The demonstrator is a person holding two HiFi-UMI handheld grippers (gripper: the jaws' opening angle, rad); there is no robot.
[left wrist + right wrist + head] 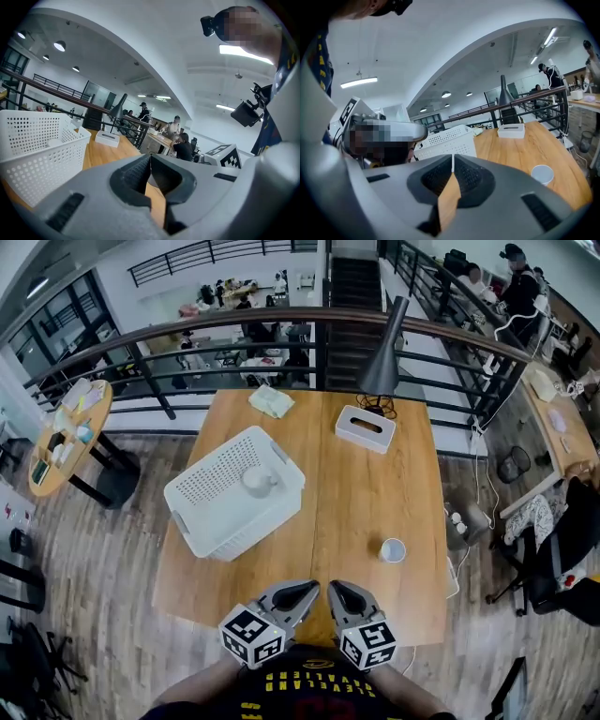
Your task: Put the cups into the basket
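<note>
Cups: first cup [260, 481] inside white basket [220, 531]; second cup [393, 549] on surface [356, 493], well right of it | left hand-held gripper [305, 591], right hand-held gripper [339, 592] — jaws together, empty | yellow shirt lettering [305, 681] — unreadable

A wooden table [366, 493] stands on a grey plank floor [112, 615], close to a curved dark railing [281, 320] with a staircase [354, 282] beyond it. A black lamp [384, 362] stands at the table's far edge. Round ceiling lights [59, 45] glow overhead.
</note>
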